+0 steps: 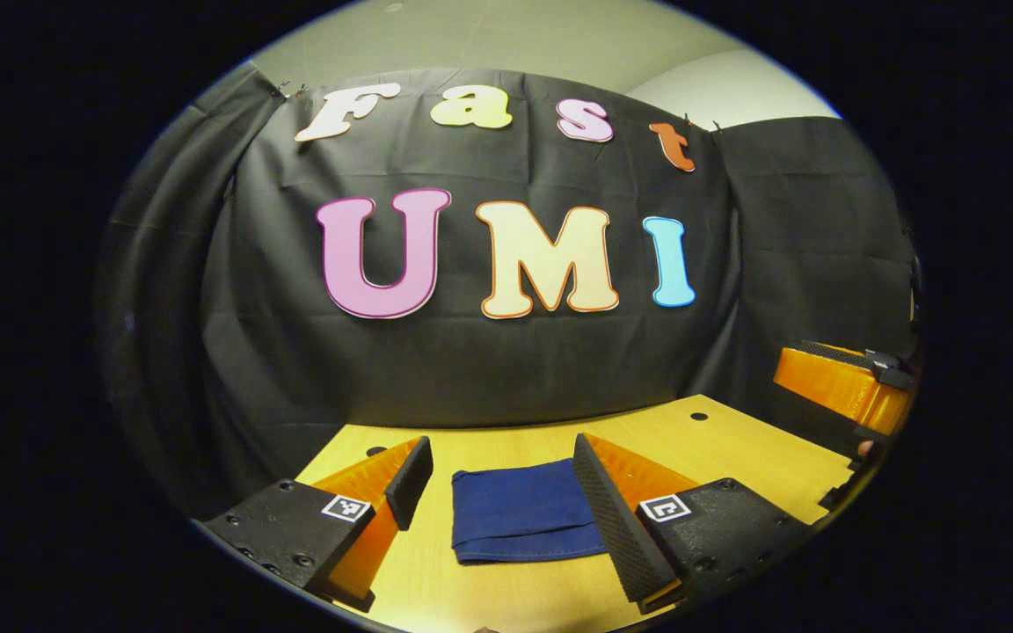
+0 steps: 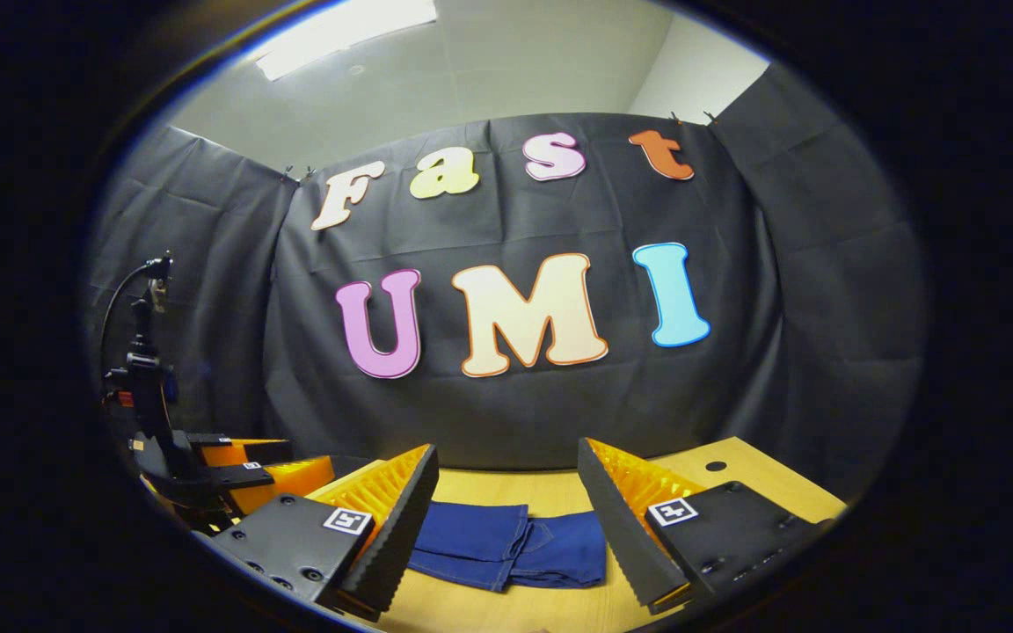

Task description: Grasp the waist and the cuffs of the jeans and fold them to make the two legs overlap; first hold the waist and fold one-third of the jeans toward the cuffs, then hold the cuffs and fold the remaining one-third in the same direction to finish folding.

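Both grippers, left gripper [image 1: 506, 492] and right gripper [image 2: 506, 501], hang spread apart (empty) above the folded jeans [image 1: 524, 512] on the table [image 1: 735, 440].

Both views dim overall, warm indoor light; in the right gripper view a ceiling light panel [image 2: 344, 31] glares white at top left, blown out with no detail; ceiling below it falls off to grey-green; table [image 1: 735, 440] reads saturated yellow, evenly lit, with soft shadow under the near finger [image 1: 616, 523]; jeans [image 1: 520, 514] dark blue, folds visible but low contrast; black cloth wall swallows light, creases faint; strong fisheye bending, wall edges and table rim bowing toward the periphery; edges darken and soften, slight blue fringe along the circle's rim; centre fairly sharp, finger pad texture crisp; no motion blur visible.
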`<move>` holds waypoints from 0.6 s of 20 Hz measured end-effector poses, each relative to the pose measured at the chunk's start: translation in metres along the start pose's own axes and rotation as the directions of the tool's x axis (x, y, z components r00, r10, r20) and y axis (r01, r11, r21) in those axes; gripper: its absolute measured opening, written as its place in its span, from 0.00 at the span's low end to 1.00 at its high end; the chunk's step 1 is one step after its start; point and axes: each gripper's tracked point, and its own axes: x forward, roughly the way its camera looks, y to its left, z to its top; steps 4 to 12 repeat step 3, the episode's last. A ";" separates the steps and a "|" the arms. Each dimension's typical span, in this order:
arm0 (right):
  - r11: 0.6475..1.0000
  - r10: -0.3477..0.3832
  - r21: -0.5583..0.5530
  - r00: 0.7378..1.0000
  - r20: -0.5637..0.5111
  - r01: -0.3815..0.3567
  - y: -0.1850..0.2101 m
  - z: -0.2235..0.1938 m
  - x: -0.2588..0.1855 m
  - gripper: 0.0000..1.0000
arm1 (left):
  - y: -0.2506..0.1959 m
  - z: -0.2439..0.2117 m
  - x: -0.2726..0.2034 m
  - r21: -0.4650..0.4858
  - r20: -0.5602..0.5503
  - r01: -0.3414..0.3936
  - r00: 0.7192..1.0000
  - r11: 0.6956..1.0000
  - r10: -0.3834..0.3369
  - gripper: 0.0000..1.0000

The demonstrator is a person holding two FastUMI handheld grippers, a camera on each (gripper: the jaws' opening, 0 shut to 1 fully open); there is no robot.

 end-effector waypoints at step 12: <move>1.000 0.016 -0.010 1.000 0.027 -0.015 0.016 0.010 -0.013 0.98 | 0.005 0.011 -0.017 0.004 0.031 -0.005 1.000 1.000 0.005 0.95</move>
